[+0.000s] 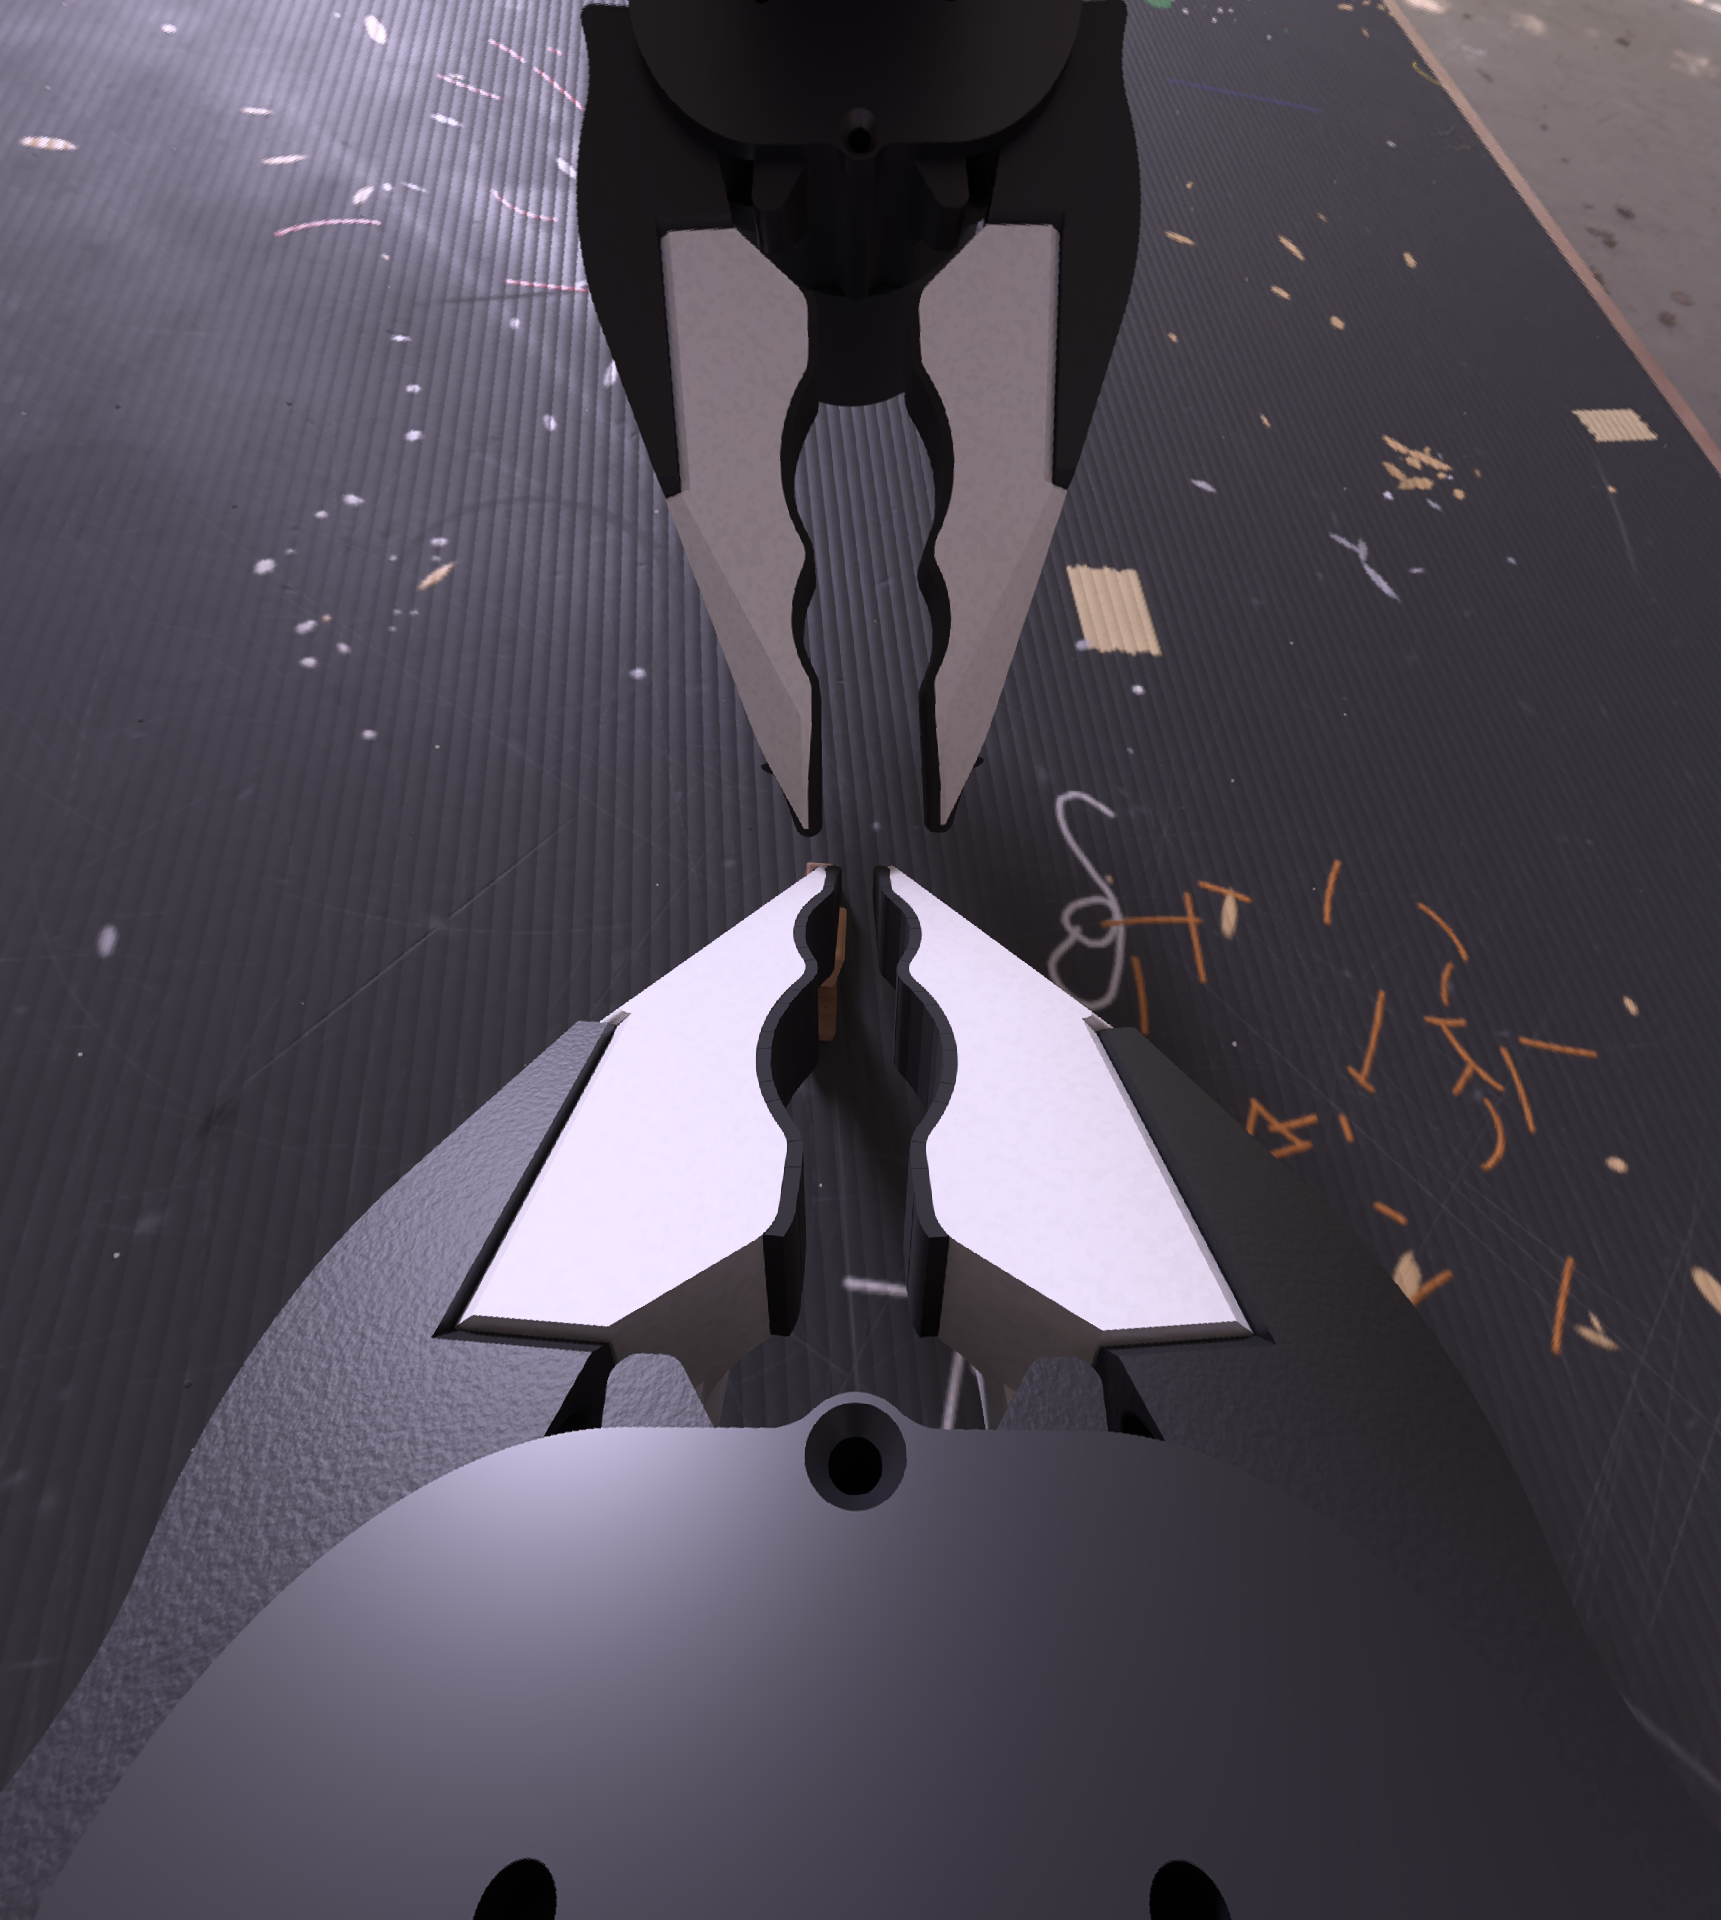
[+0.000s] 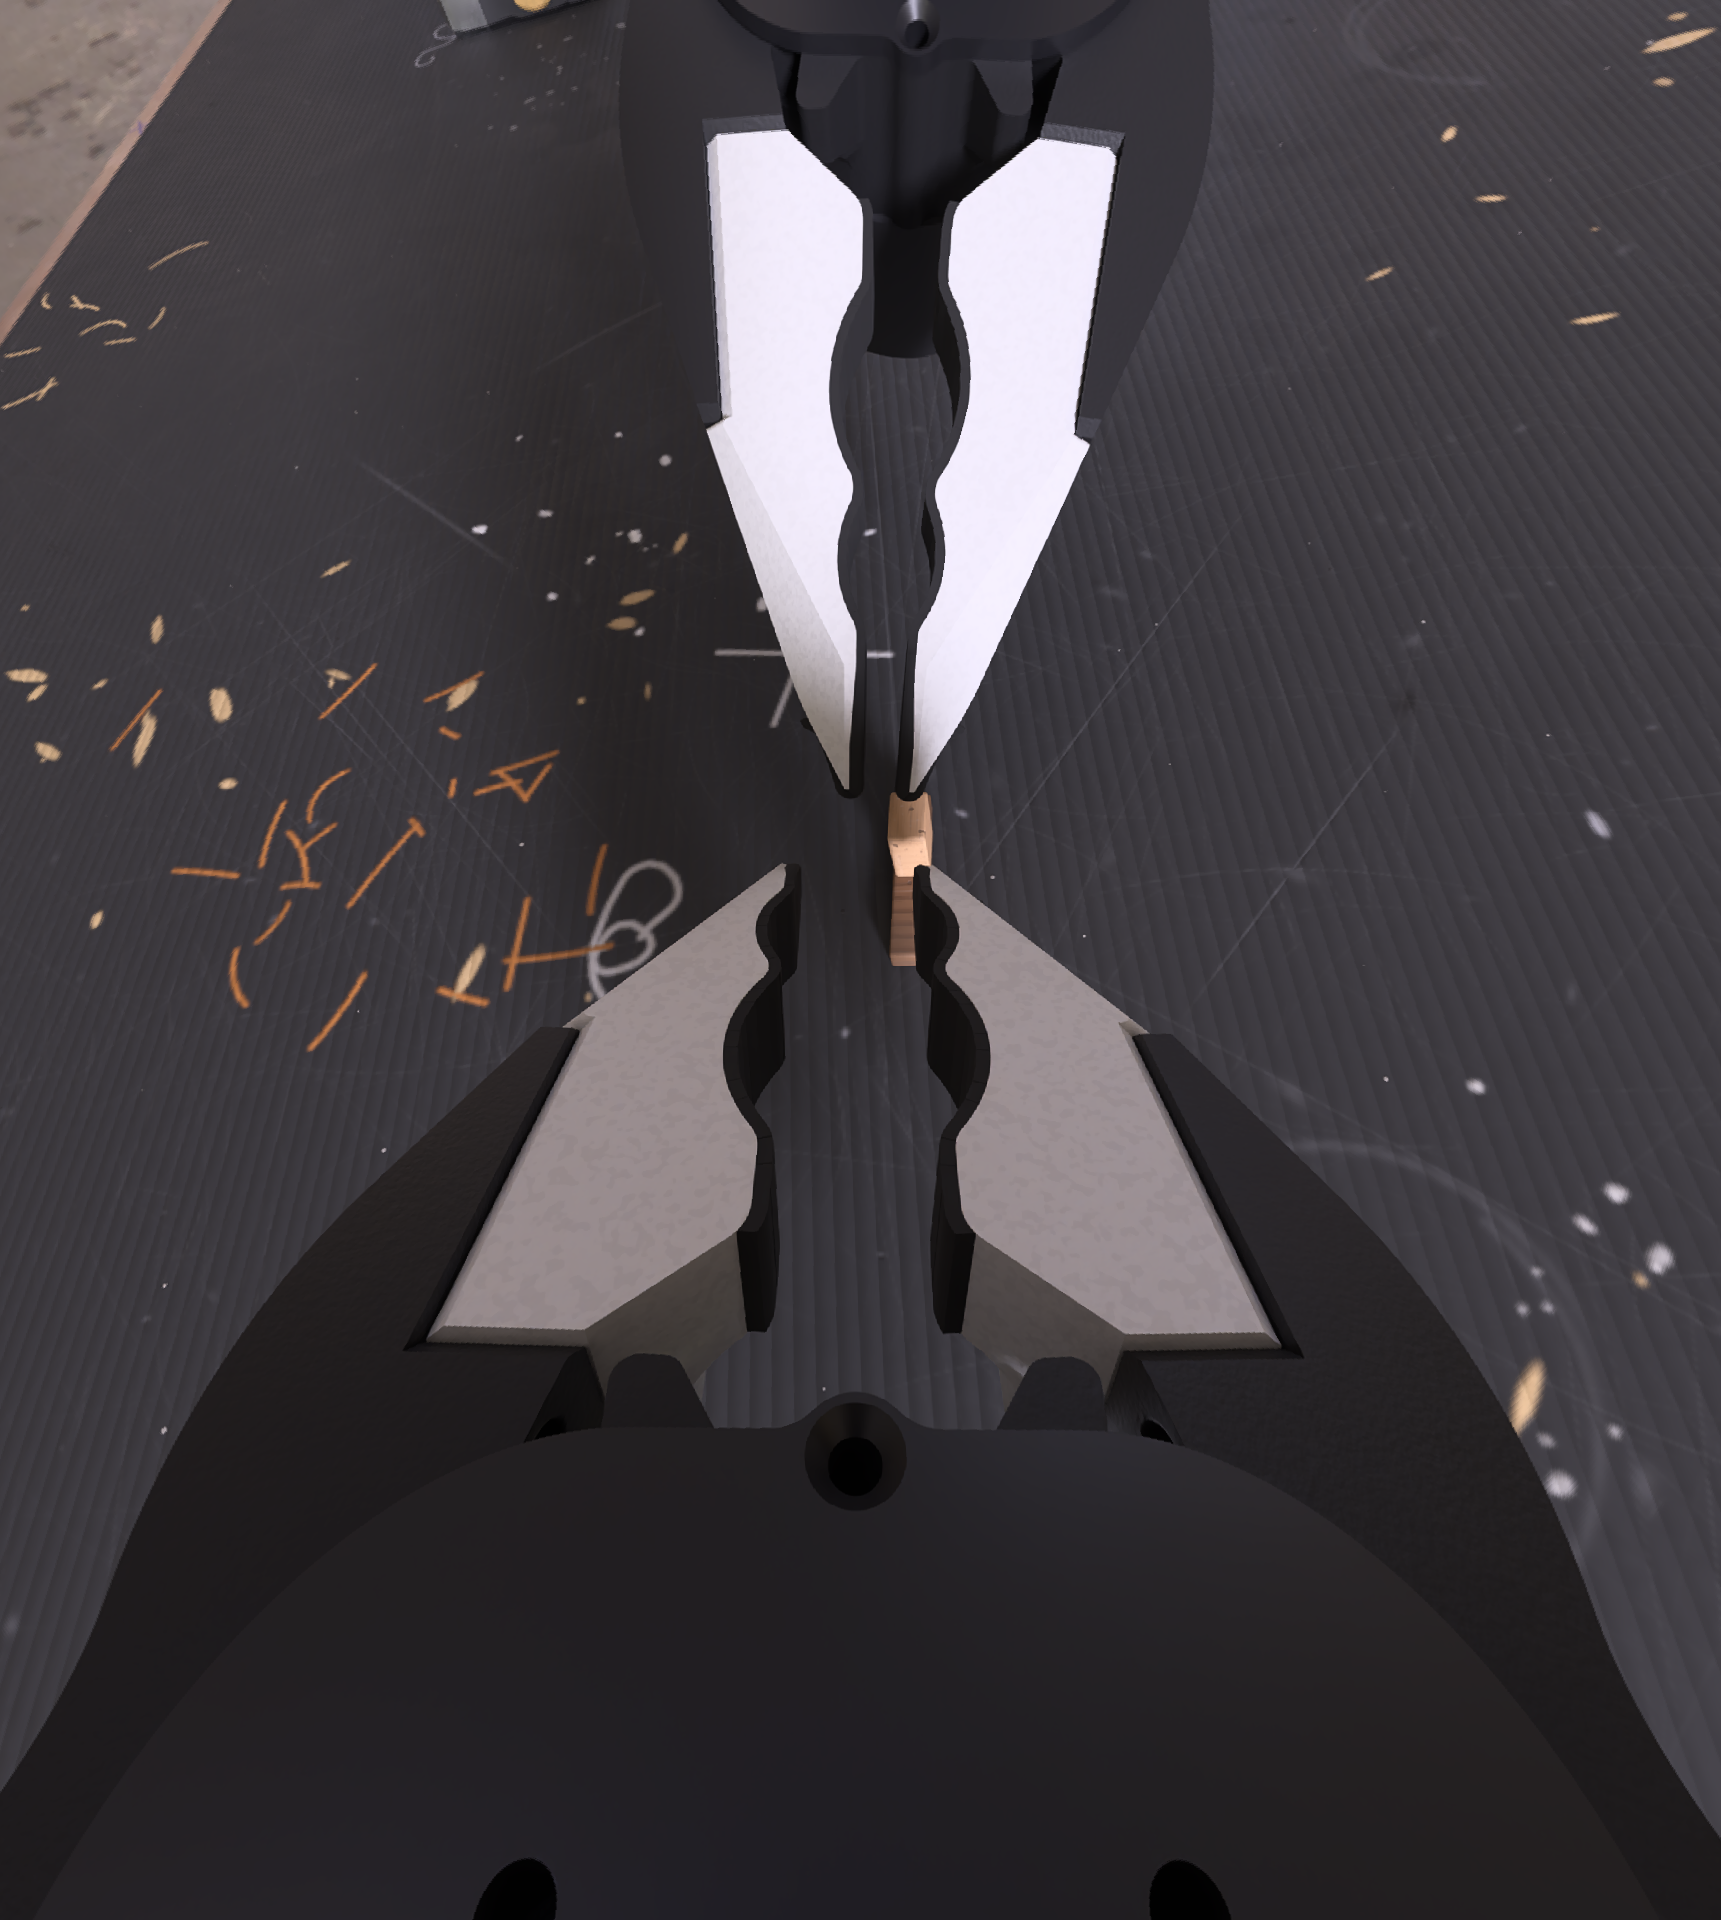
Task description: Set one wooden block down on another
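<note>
Looking down over the dark, scuffed table (image 1: 316, 727), I have the two grippers nose to nose, tips almost meeting above its middle. The left gripper (image 1: 857, 883) has its fingers (image 1: 991, 1091) drawn in to a narrow slit, and I see bare table through that slit, so I judge it is pinching nothing. The right gripper (image 2: 856, 883) has its fingers (image 2: 627, 1122) spread wider, again with only table between them.

The wooden block (image 2: 906, 836) shows only as a thin sliver low between the two sets of tips. In the right wrist view it is just beyond the right-hand fingertip. In the left wrist view it peeks out under the left-hand finger. It has a pale upper part and a darker striped lower part. I cannot tell whether that is one block or two already stacked.

I judge I'm at the approach, before any grasp. Next I need to shift the right gripper sideways to centre the sliver, then lower and close.
</note>
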Controlling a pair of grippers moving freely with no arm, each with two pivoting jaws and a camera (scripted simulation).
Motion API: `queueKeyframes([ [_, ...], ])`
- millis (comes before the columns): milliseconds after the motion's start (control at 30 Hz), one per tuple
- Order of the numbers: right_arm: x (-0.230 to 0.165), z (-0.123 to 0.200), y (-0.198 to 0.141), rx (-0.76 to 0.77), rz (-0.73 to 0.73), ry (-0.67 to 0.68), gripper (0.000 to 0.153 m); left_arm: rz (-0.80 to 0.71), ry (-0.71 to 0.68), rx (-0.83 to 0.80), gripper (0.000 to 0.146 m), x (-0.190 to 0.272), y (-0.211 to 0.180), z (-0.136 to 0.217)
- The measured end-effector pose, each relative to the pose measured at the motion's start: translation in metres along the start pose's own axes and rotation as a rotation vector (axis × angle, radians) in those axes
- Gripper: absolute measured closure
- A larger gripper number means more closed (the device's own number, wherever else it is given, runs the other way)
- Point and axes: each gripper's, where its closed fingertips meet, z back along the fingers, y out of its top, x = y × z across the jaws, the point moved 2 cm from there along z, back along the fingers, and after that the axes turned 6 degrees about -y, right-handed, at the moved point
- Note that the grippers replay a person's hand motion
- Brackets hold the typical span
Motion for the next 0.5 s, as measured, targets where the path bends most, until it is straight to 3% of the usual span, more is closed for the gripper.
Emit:
queueKeyframes([
  [200, -0.0008, -0.0033, -0.0025, -0.031, 0.017, -0.01, 0.131, 0.012, 0.001, -0.014, 0.14, 0.0, 0.0, -0.0041],
  [367, 0.0003, -0.0054, -0.0045, -0.044, 0.023, -0.039, 0.132, -0.095, 0.119, -0.029, 0.141, 0.0003, -0.0012, -0.0053],
  [500, -0.0041, -0.006, -0.0016, -0.021, 0.025, -0.016, 0.131, -0.069, 0.087, -0.006, 0.141, 0.005, -0.0026, -0.0015],
])
